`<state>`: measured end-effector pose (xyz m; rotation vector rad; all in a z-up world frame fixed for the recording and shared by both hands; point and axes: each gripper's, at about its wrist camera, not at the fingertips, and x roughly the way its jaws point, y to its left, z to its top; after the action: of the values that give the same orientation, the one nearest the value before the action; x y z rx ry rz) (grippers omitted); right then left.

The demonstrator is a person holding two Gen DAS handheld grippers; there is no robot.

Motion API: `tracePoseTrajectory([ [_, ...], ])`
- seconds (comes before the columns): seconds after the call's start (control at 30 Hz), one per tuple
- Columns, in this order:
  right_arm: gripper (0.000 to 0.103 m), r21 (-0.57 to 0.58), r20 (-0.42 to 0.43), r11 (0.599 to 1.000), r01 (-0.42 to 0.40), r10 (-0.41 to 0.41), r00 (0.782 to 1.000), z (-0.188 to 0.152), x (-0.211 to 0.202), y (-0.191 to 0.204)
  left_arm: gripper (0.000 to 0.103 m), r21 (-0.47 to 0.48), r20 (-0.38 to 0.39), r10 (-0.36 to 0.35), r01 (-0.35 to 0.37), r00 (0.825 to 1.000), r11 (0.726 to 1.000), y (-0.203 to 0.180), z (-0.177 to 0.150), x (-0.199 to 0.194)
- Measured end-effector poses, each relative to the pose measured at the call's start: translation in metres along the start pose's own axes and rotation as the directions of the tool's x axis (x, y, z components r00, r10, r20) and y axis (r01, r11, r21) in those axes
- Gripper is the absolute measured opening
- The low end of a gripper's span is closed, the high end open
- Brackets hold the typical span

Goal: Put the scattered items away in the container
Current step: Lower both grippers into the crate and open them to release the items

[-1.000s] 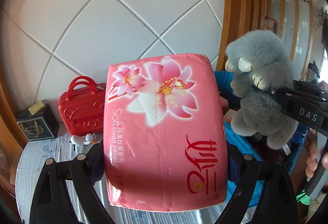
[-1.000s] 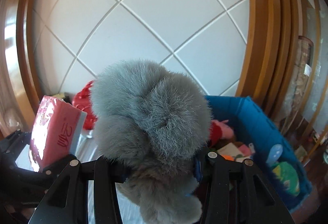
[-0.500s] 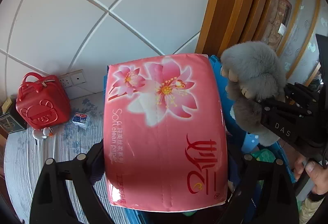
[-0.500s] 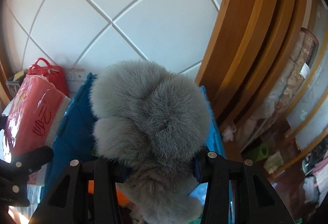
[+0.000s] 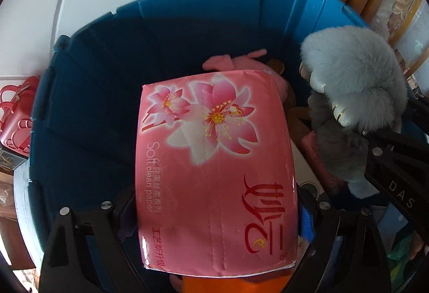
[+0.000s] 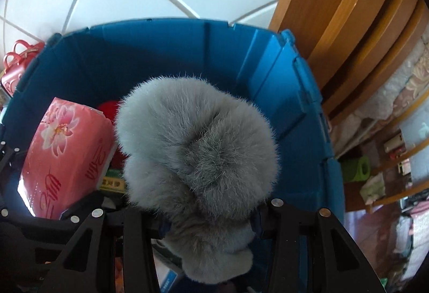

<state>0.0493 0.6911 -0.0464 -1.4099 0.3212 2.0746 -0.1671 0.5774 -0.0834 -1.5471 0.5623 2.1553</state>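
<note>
A: What's changed over the last second?

B: Both hands have swung from the desk side over to the blue container [image 5: 88, 94] and tipped downward. Earlier the wall filled both views; now its dark inside does.

A: And the loads?

B: The left gripper [image 5: 214, 215] stands wide, clamped on the pink tissue pack [image 5: 214, 172], which hangs over the container's left half. The right gripper [image 6: 209, 218] is narrower, squeezing the grey plush toy [image 6: 198, 153] just right of the pack.

A: So both are ready to drop?

B: I'd judge so: each item sits inside the rim, above a pink soft toy [image 5: 233, 62] and other bits already in there.

A: Any writing?

B: The pack reads "Soft clean paper" beside red Chinese characters and lily flowers. "DAS" shows on the right gripper's arm. A red case [image 5: 13, 116] remains outside, far left.
</note>
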Motion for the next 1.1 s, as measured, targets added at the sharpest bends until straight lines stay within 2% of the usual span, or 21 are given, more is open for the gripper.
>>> tracePoseTrajectory([
  [0.23,0.044,-0.009,-0.155,1.000,-0.002,0.001,0.988,-0.014,0.051,-0.004,0.092,-0.015,-0.128,-0.015,0.014,0.992,1.000,0.000,-0.006,0.039],
  [0.33,0.044,-0.015,-0.166,1.000,0.003,-0.005,0.986,-0.017,0.056,-0.004,0.092,-0.011,-0.154,-0.020,0.019,0.988,1.000,-0.002,-0.010,0.045],
  [0.6,0.048,-0.032,-0.169,0.999,0.015,-0.021,0.985,-0.022,0.049,-0.001,0.093,-0.009,-0.162,0.012,-0.013,0.987,1.000,-0.001,-0.018,0.043],
  [0.77,0.054,-0.029,-0.149,0.999,0.023,-0.027,0.988,-0.024,0.033,-0.003,0.093,-0.015,-0.133,0.025,-0.027,0.991,1.000,0.000,-0.023,0.032],
  [0.83,0.060,-0.032,-0.136,0.999,0.029,-0.033,0.990,-0.025,0.024,-0.004,0.093,-0.017,-0.080,0.037,-0.038,0.996,0.999,0.000,-0.024,0.017],
  [0.93,0.063,-0.036,-0.114,0.998,0.042,-0.046,0.992,-0.026,0.009,-0.006,0.093,-0.021,-0.005,0.022,-0.022,1.000,1.000,0.002,-0.025,-0.010],
  [1.1,0.067,-0.034,-0.092,0.998,0.054,-0.057,0.994,-0.030,-0.015,-0.011,0.093,-0.009,0.007,0.023,-0.023,1.000,1.000,-0.005,-0.033,-0.027],
])
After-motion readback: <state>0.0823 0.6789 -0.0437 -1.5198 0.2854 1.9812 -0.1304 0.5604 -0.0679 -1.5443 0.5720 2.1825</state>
